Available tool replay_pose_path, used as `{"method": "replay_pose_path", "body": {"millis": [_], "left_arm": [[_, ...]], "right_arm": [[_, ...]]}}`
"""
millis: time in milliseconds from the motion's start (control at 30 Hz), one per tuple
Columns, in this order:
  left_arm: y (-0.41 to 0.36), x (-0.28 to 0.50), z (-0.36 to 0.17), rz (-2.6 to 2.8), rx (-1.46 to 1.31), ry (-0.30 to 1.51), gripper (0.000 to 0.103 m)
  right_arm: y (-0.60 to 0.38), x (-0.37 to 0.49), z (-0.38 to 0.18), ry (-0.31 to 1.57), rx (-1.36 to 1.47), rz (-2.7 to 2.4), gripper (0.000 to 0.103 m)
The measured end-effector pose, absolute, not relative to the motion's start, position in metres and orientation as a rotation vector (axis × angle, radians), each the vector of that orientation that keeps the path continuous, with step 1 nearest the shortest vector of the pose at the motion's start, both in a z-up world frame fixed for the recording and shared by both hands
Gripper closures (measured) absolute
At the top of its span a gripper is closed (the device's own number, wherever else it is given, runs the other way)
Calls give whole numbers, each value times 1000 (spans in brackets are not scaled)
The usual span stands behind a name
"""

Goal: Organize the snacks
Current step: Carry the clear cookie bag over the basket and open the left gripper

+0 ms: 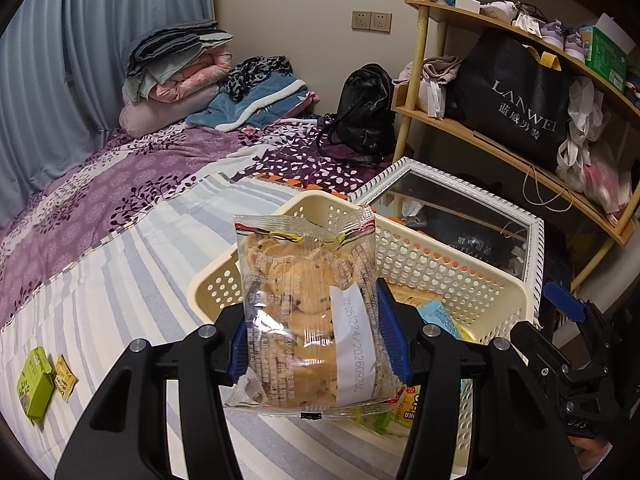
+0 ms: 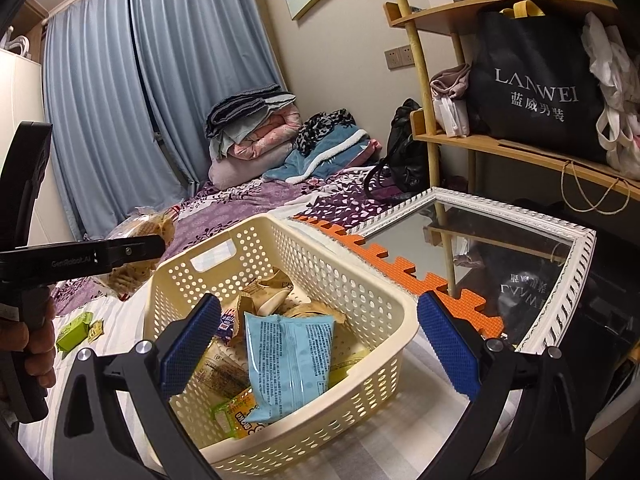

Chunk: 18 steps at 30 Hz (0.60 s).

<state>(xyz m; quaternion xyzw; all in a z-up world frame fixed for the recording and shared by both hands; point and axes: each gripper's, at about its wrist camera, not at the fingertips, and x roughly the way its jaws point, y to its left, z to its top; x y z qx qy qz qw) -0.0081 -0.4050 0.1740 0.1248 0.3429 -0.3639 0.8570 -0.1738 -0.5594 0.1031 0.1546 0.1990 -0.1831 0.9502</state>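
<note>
My left gripper (image 1: pixel 316 336) is shut on a clear bag of cookies (image 1: pixel 304 280), its blue pads pressing on both sides. The bag hangs upright at the near left rim of a cream perforated basket (image 1: pixel 440 256). From the right wrist view, the same bag (image 2: pixel 128 276) sits in the left gripper (image 2: pixel 156 246), left of the basket (image 2: pixel 280 240). My right gripper (image 2: pixel 320 346) stands open over the basket's near edge, nothing between its pads (image 2: pixel 192 344). In the basket lie a light blue packet (image 2: pixel 288 360) and several other snacks. A green box (image 1: pixel 34 384) and a yellow packet (image 1: pixel 64 376) lie on the striped sheet.
A white-framed mirror (image 2: pixel 480 220) lies flat behind the basket beside an orange foam mat (image 2: pixel 400 268). A wooden shelf (image 2: pixel 520 152) with a black shopping bag rises at the right. Folded bedding (image 1: pixel 180 68) and a black handbag (image 1: pixel 364 108) sit at the bed's far end.
</note>
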Motion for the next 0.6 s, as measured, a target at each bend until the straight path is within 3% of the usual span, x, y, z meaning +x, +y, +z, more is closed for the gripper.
{"method": "replay_pose_path", "body": {"millis": [600], "left_arm": [[-409,-6,173,-767,271,721,47]], "right_arm": [[-556,-172,105,409,305,-365,5]]}}
